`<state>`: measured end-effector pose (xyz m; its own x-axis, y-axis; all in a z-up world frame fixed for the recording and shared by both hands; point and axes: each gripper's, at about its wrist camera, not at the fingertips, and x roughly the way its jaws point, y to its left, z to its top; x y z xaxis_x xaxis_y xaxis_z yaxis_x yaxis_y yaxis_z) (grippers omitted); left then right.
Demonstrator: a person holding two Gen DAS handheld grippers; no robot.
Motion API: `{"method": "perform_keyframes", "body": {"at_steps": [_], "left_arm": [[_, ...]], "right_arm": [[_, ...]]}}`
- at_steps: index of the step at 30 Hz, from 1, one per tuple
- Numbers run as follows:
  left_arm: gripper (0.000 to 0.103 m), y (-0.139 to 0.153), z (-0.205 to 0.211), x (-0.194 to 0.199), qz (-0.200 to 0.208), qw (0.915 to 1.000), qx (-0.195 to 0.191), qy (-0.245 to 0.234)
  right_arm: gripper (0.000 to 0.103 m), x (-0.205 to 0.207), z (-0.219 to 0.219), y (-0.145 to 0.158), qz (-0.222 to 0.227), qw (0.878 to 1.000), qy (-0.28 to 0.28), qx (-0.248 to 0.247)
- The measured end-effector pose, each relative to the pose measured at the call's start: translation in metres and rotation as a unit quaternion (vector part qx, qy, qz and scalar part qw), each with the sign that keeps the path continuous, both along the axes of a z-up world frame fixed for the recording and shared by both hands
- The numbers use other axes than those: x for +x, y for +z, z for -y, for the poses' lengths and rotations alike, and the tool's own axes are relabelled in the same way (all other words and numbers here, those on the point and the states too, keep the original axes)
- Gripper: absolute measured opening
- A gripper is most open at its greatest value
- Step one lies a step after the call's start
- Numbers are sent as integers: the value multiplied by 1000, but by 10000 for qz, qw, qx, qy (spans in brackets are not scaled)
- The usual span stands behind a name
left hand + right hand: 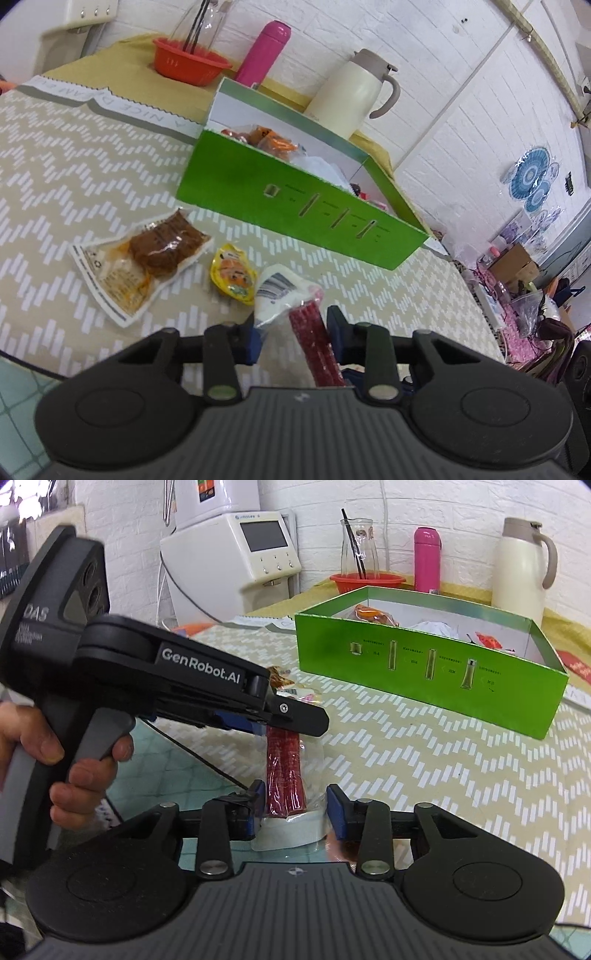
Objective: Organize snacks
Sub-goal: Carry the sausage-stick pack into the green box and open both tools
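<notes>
A clear packet of red sausage sticks [314, 332] with a white end is off the table, and my left gripper [295, 332] is shut on it, blue pads against both its sides. In the right wrist view the left gripper [310, 723] reaches in from the left over the packet [284, 768]. The packet's white end lies between the fingers of my right gripper [295, 806], which stands open. On the cloth lie a brown meat packet [147, 254] and a small yellow packet [232, 275]. Behind them is the green box [295, 206] [424, 672], with several snacks inside.
Behind the box are a red bowl [188, 61], a pink bottle [264, 51] and a cream jug [351, 96]. A white dispenser [236, 565] stands past the table's far left. The table edge [218, 768] runs just under the packet. A hand [74, 771] grips the left gripper's handle.
</notes>
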<state>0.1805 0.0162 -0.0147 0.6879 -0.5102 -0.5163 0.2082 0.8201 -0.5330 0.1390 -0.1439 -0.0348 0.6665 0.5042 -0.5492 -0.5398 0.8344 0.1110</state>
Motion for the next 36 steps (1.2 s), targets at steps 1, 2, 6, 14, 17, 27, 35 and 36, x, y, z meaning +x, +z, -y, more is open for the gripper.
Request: {"method": "perform_keyframes", "body": {"at_steps": [1, 2, 6, 14, 17, 27, 35, 36], "left_arm": [[30, 6, 1, -2, 60, 10000, -37, -37], [29, 13, 1, -4, 139, 9999, -60, -82], [27, 46, 1, 3, 496, 9985, -191, -141], [27, 101, 4, 57, 1052, 9941, -241, -145], [27, 103, 6, 85, 1083, 9936, -300, -134], [29, 88, 13, 163, 761, 9967, -119, -255], [97, 62, 9, 191, 658, 9942, 806, 269], [102, 63, 9, 187, 773, 9915, 980, 363]], "right_arm": [[60, -3, 0, 5, 76, 10000, 24, -6], [59, -5, 1, 9, 142, 9999, 41, -10], [59, -4, 4, 33, 515, 9987, 12, 63], [60, 39, 8, 75, 1246, 9914, -325, 251], [60, 64, 11, 78, 1343, 9893, -463, 336], [61, 135, 21, 64, 1196, 9895, -741, 340], [103, 163, 12, 38, 1366, 9872, -810, -136], [103, 161, 12, 38, 1404, 9866, -819, -154]]}}
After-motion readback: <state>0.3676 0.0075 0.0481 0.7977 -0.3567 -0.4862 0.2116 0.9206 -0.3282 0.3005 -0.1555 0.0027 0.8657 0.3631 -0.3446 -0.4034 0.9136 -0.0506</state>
